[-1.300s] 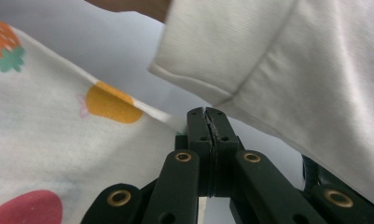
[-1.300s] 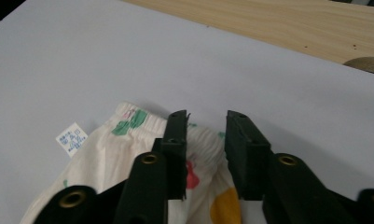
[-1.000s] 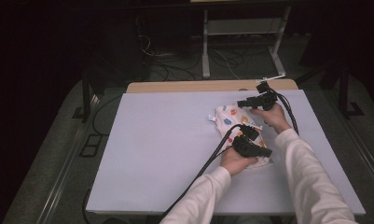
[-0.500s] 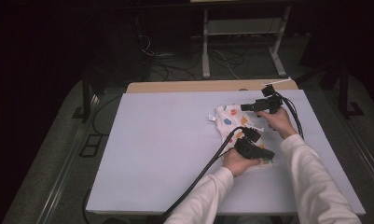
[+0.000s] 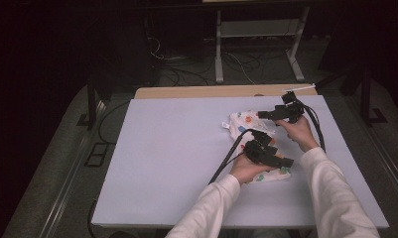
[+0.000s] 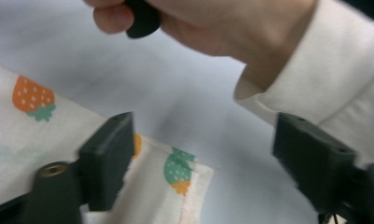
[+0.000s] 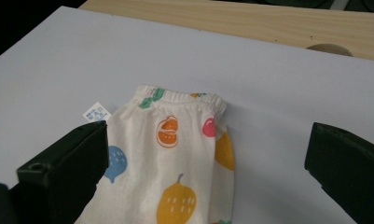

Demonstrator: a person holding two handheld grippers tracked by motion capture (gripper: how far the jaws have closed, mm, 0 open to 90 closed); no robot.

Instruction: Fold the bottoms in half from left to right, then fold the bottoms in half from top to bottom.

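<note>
A small cream garment printed with fruit lies folded on the white board, right of the middle. Its elastic waistband and white label point to the far side. My right gripper hovers over that far end, open, its jaws just widened, the cloth lying below between them. My left gripper is low over the near end; its jaws have just been opening and stand apart on either side of a hemmed corner with a green strawberry, not pressing it. The right sleeve shows behind.
A strip of bare wooden tabletop with a round hole runs behind the board. The left gripper's black cable trails across the board toward the near edge. Metal stand legs and floor cables sit beyond the table.
The right gripper has drifted slightly nearer over the garment's far end. The left hand has stayed at the near end of the cloth, which lies as before.
</note>
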